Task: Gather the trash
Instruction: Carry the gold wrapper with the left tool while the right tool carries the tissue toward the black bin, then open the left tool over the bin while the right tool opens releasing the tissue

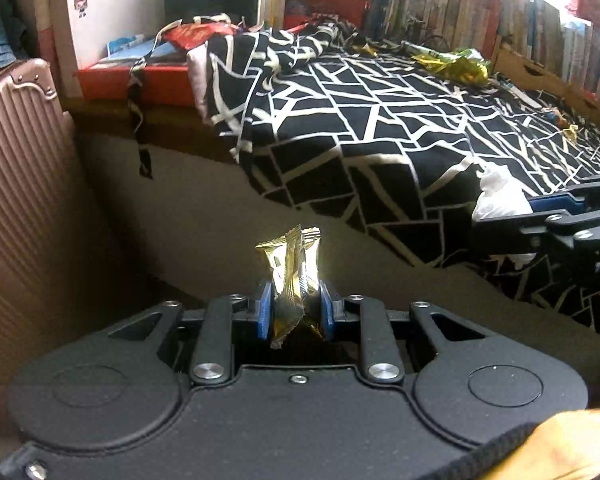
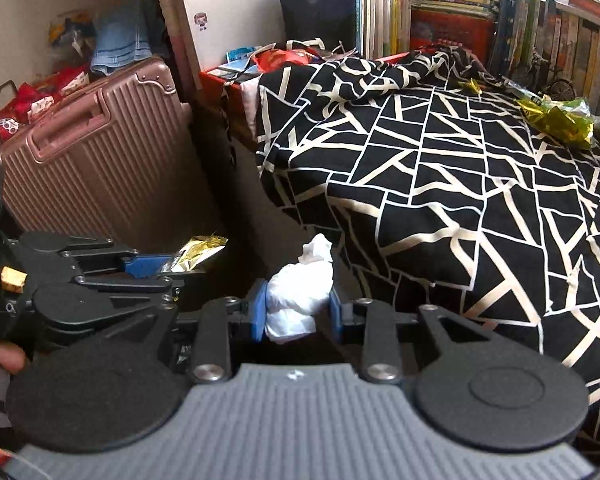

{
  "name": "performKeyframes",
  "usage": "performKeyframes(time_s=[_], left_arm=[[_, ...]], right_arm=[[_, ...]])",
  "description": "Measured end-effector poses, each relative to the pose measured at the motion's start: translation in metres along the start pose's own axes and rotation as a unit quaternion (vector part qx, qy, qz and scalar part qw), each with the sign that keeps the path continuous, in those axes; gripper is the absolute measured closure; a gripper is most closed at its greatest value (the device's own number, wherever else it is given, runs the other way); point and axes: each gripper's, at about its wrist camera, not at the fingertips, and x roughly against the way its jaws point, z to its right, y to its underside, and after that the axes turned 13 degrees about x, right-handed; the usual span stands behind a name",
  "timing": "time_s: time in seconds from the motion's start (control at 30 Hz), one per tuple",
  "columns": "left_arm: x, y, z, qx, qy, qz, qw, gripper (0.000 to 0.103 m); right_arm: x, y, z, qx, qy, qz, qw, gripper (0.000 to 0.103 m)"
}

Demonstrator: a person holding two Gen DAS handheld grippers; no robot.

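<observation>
My left gripper is shut on a crumpled gold foil wrapper, which sticks up between its blue pads over the dark floor beside the bed. My right gripper is shut on a crumpled white tissue. The right wrist view shows the left gripper at the left with the gold wrapper in it. In the left wrist view the right gripper reaches in from the right with the white tissue. More gold and green wrappers lie on the far side of the bed.
A bed with a black and white patterned cover fills the right. A pink ribbed suitcase stands at the left. Books line the shelves behind the bed. A red box with clutter sits by the wall.
</observation>
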Motion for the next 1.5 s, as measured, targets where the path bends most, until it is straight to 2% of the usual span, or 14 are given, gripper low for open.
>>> performKeyframes(time_s=[0.2, 0.37, 0.57, 0.8, 1.2, 1.23, 1.27, 1.3, 1.37, 1.4, 1.5], left_arm=[[-0.006, 0.002, -0.006, 0.002, -0.004, -0.012, 0.9999, 0.08], [-0.01, 0.006, -0.01, 0.005, -0.02, -0.016, 0.9997, 0.066], [-0.012, 0.008, -0.016, 0.005, -0.028, -0.022, 0.9993, 0.057], [-0.006, 0.011, -0.03, 0.022, -0.046, -0.024, 0.9984, 0.056], [0.018, 0.018, -0.056, 0.046, -0.086, -0.004, 0.9953, 0.055], [0.019, 0.019, -0.059, 0.048, -0.089, -0.003, 0.9948, 0.055], [0.02, 0.019, -0.061, 0.051, -0.092, -0.003, 0.9945, 0.055], [0.021, 0.018, -0.063, 0.054, -0.095, -0.002, 0.9941, 0.055], [0.023, 0.017, -0.067, 0.059, -0.1, 0.002, 0.9933, 0.051], [0.025, 0.018, -0.068, 0.06, -0.102, 0.004, 0.993, 0.05], [0.027, 0.018, -0.071, 0.063, -0.106, 0.011, 0.9923, 0.045]], right_arm=[[-0.005, -0.002, -0.007, 0.009, -0.006, -0.007, 1.0, 0.066], [-0.006, -0.002, -0.011, 0.013, -0.007, -0.009, 1.0, 0.066], [-0.009, -0.002, -0.013, 0.011, -0.007, -0.014, 1.0, 0.066], [-0.019, -0.003, -0.02, 0.018, -0.024, -0.026, 0.999, 0.066], [-0.049, -0.01, -0.047, 0.047, -0.064, -0.046, 0.996, 0.065], [-0.052, -0.011, -0.049, 0.049, -0.065, -0.047, 0.996, 0.064], [-0.055, -0.013, -0.05, 0.05, -0.066, -0.047, 0.995, 0.056], [-0.058, -0.014, -0.051, 0.052, -0.067, -0.047, 0.995, 0.046], [-0.063, -0.016, -0.054, 0.055, -0.072, -0.047, 0.995, 0.016], [-0.063, -0.017, -0.055, 0.057, -0.065, -0.043, 0.995, 0.013], [-0.065, -0.019, -0.057, 0.065, -0.056, -0.044, 0.995, 0.011]])
